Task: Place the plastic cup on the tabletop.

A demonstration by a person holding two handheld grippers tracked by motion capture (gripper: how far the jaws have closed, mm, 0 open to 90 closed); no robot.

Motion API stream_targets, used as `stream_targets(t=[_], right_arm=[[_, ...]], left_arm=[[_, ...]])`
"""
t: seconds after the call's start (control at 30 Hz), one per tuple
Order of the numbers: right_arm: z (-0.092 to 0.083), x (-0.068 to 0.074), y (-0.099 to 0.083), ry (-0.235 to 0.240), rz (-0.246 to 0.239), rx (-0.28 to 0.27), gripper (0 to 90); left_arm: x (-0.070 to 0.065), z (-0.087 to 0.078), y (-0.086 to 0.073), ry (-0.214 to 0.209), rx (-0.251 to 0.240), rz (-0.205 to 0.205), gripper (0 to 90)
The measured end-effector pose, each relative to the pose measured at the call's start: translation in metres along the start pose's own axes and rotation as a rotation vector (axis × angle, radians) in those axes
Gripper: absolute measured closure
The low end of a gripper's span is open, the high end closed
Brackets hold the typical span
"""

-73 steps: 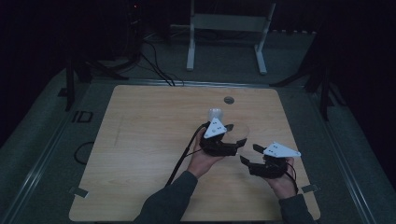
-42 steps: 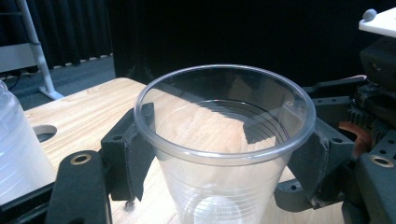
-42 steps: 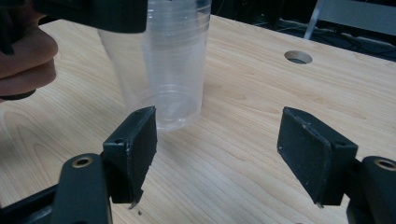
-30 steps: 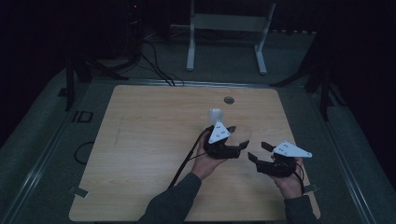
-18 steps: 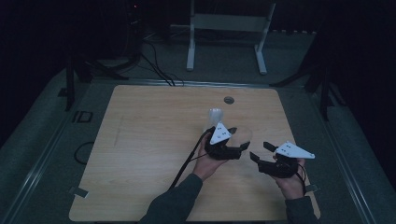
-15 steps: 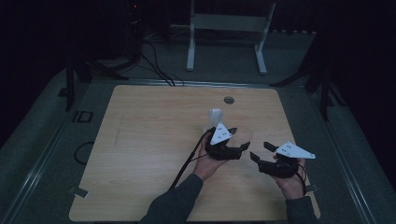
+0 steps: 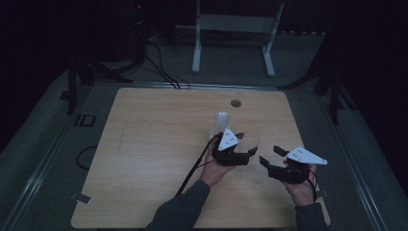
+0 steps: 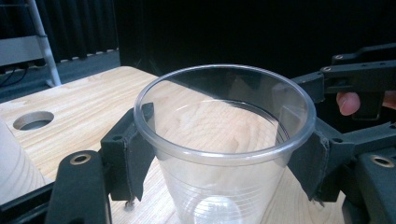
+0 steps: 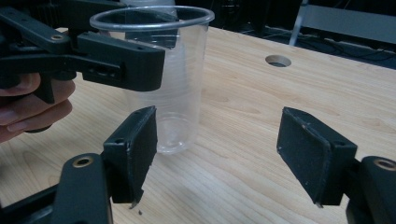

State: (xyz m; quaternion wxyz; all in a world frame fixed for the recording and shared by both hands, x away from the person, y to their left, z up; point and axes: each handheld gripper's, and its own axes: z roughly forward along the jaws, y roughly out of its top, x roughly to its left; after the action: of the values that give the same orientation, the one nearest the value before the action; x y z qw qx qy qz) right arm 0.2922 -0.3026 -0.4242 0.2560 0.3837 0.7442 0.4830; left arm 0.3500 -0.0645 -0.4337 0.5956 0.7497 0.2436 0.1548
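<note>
Item: clear plastic cup, upright on the wooden table.
My left gripper clasps it just below the rim, a pad on each side. My right gripper waits beside it, jaws wide, nothing between them.

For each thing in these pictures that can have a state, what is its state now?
Clear cup: upright, empty, held just under its rim.
Left gripper: fingers shut on the clear cup.
Right gripper: open, nothing between its fingers, apart from the cup.
Stack of cups: upright on the table, beyond the left gripper, untouched.
</note>
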Motion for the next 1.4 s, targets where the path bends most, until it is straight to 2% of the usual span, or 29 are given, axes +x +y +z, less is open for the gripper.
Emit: stream_targets(t=[0.63, 1.4], right_arm=[[-0.006, -0.005, -0.001, -0.016, 0.015, -0.018, 28.5], [-0.007, -0.006, -0.001, -0.015, 0.015, -0.024, 28.5]], left_arm=[[-0.002, 0.009, -0.013, 0.015, 0.039, 0.022, 29.0], [-0.004, 0.018, -0.023, 0.01, 0.04, 0.017, 28.2]])
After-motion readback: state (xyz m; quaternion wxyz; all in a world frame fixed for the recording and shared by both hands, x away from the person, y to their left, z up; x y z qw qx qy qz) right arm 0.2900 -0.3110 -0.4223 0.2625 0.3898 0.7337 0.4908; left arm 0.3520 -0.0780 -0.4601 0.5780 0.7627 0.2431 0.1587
